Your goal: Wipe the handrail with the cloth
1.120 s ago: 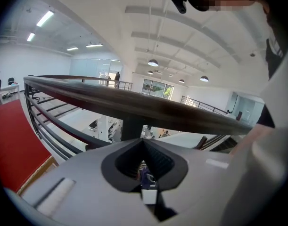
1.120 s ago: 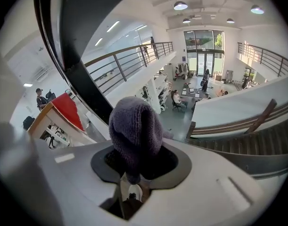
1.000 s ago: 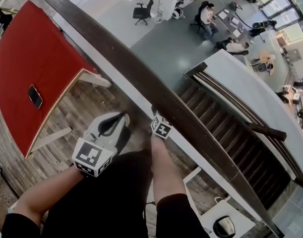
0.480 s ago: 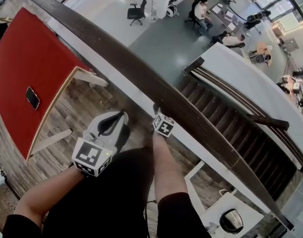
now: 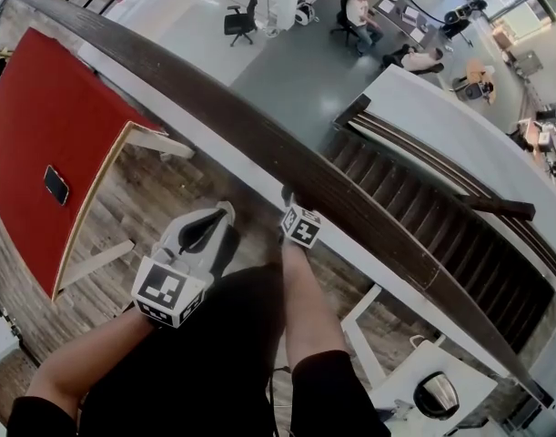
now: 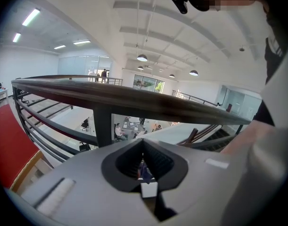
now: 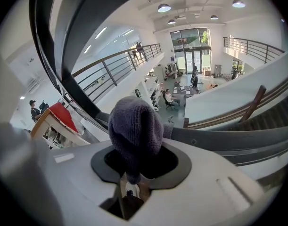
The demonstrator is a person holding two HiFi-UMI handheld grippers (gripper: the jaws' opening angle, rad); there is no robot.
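The dark wooden handrail runs diagonally from upper left to lower right above an open atrium. My right gripper points at its near side, just below the rail, and is shut on a grey-purple knitted cloth that bulges out of the jaws. In the right gripper view the handrail curves close overhead. My left gripper hangs left of the right one, short of the rail, jaws shut with nothing between them. From the left gripper view, the handrail crosses just ahead.
A red table with a phone on it stands at the left on the wood floor. A staircase drops away beyond the rail. A white surface with a metal pot is at lower right. People sit at desks far below.
The head view has drifted a little, sliding the scene up and left. Both grippers hold nearly the same places beside the rail, the right one still shut on the cloth.
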